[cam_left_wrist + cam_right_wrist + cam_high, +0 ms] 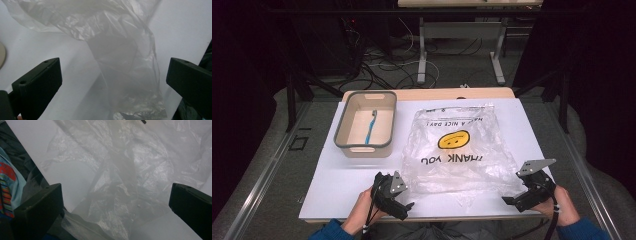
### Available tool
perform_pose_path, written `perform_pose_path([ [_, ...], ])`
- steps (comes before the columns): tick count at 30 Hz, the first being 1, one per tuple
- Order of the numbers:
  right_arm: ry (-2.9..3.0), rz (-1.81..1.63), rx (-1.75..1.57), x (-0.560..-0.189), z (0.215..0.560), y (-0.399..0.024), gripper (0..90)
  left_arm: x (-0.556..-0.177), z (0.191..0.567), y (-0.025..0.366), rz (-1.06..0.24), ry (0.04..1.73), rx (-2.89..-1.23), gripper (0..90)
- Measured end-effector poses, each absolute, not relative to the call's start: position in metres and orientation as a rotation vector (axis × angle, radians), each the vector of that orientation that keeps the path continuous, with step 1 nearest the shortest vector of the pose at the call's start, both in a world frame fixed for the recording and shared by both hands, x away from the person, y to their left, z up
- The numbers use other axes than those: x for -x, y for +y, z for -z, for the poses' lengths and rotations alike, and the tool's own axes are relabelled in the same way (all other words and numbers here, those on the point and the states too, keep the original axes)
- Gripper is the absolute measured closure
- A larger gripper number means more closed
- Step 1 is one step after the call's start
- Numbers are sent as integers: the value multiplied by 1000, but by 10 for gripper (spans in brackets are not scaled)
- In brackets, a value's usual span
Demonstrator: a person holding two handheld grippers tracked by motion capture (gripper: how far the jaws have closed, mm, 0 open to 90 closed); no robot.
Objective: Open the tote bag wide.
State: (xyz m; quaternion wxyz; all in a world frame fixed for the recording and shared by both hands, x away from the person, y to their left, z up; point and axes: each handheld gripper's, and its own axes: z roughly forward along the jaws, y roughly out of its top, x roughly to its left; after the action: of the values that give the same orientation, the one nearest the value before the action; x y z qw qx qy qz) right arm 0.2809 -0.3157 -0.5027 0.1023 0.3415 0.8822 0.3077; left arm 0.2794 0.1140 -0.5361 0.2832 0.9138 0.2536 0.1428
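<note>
A clear plastic bag [457,150] with a yellow smiley and "THANK YOU" print lies crumpled on the white table top [332,185]. My left gripper [404,207] sits at the bag's near left corner, held by a hand, jaws wide open. The left gripper view has a bag handle [125,75] lying between those jaws. My right gripper [510,201] is at the bag's near right corner, also open. Crinkled plastic [120,185] spans the gap in the right gripper view. A blue toothbrush [371,126] lies inside a beige bin [343,120] at the back left.
The table's near edge [422,218] runs just below both grippers. Beyond the far edge stand desk legs [422,55] and cables [382,65] on the floor. Bare white surface lies left of the bag and in front of the bin.
</note>
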Motion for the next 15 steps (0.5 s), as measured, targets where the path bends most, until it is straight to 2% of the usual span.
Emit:
perform_pose_path([
  [10, 2612, -804, -1078, -290, 521, -320, 0, -285, 549, 109, -356, 666, -2522, 0],
  [15, 2647, -772, -1108, -306, 532, -319, 0, -294, 552, 107, -386, 683, -2493, 0],
])
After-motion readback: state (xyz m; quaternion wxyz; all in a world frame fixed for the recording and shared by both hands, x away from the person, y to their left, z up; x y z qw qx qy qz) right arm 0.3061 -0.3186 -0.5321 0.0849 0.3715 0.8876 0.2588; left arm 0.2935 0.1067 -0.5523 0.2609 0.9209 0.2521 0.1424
